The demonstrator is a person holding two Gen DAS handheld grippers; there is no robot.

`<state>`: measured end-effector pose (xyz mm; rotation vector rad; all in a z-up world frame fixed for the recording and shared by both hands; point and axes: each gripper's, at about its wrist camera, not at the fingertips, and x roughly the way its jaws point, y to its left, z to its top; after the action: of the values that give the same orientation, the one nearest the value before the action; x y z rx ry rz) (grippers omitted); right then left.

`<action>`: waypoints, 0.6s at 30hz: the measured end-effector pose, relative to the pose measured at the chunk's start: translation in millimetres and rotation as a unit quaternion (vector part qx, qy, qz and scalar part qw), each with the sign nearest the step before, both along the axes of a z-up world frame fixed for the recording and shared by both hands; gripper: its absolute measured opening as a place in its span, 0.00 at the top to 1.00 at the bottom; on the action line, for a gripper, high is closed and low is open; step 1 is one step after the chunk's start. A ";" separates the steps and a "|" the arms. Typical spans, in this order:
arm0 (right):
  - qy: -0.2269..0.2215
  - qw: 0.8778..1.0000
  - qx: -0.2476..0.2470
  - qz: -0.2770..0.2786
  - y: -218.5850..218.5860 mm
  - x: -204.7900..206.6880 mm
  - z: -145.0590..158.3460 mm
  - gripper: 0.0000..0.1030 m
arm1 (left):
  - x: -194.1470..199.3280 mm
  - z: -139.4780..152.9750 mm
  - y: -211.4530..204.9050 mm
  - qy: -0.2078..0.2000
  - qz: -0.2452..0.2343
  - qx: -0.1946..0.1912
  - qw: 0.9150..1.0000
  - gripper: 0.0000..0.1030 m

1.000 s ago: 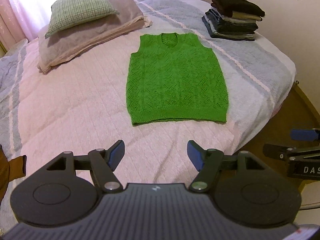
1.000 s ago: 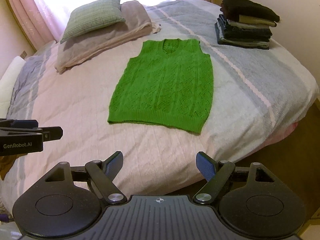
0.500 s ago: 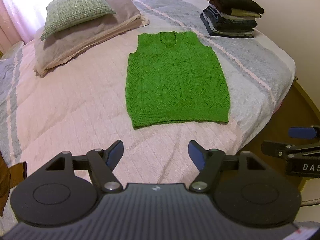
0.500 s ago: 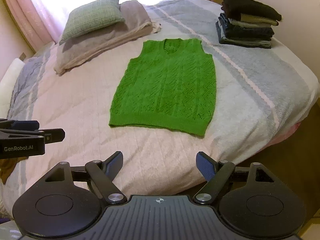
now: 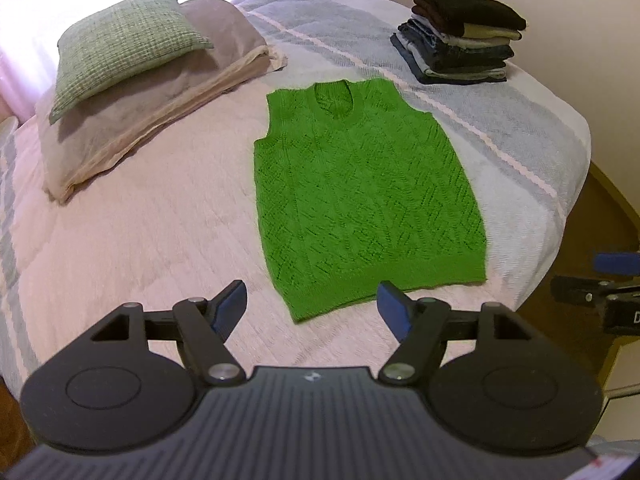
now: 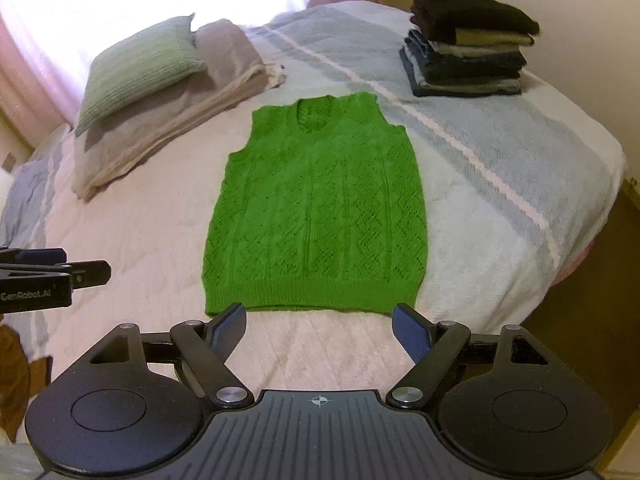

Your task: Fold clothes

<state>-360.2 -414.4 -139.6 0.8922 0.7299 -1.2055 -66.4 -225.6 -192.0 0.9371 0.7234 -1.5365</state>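
Green knitted vest [image 5: 366,196] lies flat and unfolded on the bed [image 5: 132,232], neckline toward the pillows, ribbed hem toward the cameras. It has no sleeves, a V-shaped neck and a lattice knit pattern. In the right wrist view the vest [image 6: 320,216] sits square-on, its hem just beyond the fingertips; in the left wrist view it sits skewed, with the near left hem corner lowest in frame.

Left gripper [image 5: 313,308]: jaws spread wide, nothing between them, blue pads facing inward. It hovers short of the vest's hem and is not touching it. Seen from the right wrist camera, the left gripper [image 6: 60,272] shows at the frame's left edge, to the left of the vest's hem.

Right gripper [image 6: 319,322]: jaws likewise wide apart and empty, fingertips close to the hem; contact cannot be made out. From the left wrist camera, the right gripper [image 5: 600,288] shows at the frame's right edge, right of the vest and past the bed's edge.

Beyond the vest and to its left: a green checked cushion [image 5: 120,48] on top of a mauve pillow [image 5: 160,112]. Beyond the vest and to its right: a stack of folded clothes [image 5: 460,32], dark items on top, well apart from the vest.

Bed cover under the vest is pale pink; grey-blue stripes run to the right of it.
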 end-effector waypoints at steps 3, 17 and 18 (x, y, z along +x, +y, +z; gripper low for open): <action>0.000 1.000 0.015 -0.011 -6.4 3.2 -7.2 0.25 | 7.9 -9.0 -11.3 -0.001 -0.006 0.013 1.000 0.34; 0.005 0.999 0.039 -0.005 -47.9 7.4 -33.3 0.25 | 26.4 -43.1 -54.7 0.014 -0.003 0.049 0.999 0.34; 0.006 0.999 0.042 -0.002 -52.1 6.9 -36.2 0.25 | 26.0 -45.5 -58.9 0.013 -0.002 0.051 0.999 0.34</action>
<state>-353.3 -466.5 -175.7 0.9560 0.7926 -1.1907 -40.4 -284.5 -237.5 0.9957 0.8251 -1.5300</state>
